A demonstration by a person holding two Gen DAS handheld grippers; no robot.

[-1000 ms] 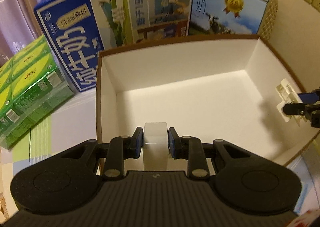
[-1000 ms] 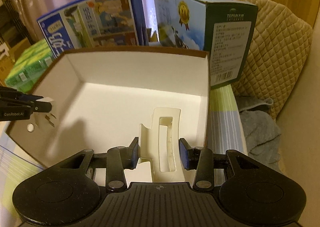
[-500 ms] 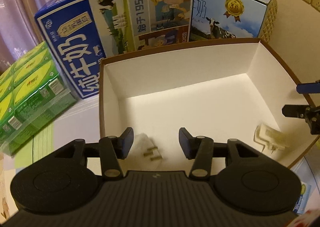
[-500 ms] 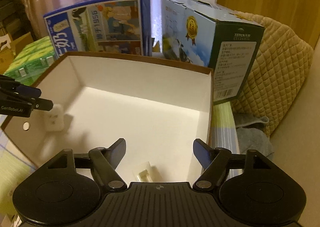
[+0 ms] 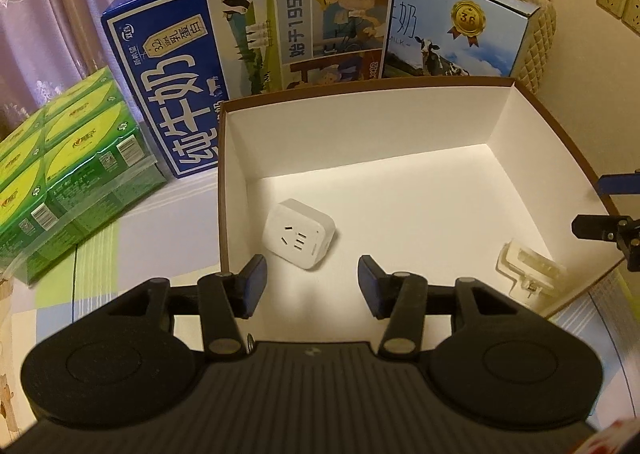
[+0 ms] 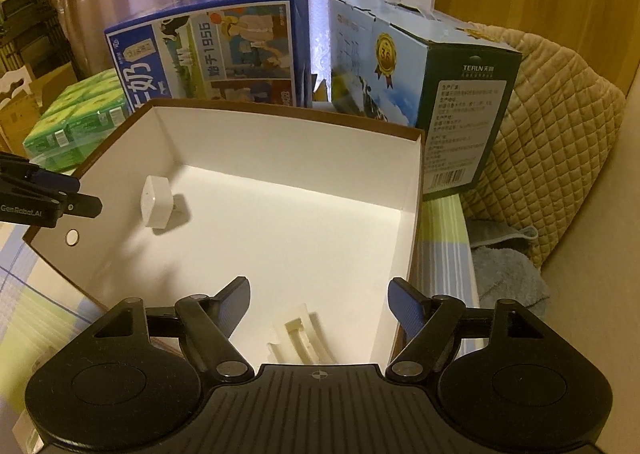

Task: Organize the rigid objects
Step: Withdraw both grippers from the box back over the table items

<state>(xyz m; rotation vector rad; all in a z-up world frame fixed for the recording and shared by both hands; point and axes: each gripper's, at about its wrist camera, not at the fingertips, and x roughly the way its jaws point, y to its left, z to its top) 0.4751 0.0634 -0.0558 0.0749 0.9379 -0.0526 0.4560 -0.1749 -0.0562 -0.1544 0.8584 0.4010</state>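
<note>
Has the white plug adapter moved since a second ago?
Yes. The adapter has left the left gripper, whose jaws have just been opening, and now lies on the box floor by its left wall.

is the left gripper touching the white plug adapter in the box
Apart. The left wrist view shows the left gripper with jaws open and empty, and the white plug adapter lying on the box floor beyond them.

Blue milk carton (image 5: 248, 66) stands ahead of the tongs; second carton (image 5: 456, 38) to its right; green packs (image 5: 68, 174) far left; grey towel (image 6: 508, 274) right.
</note>
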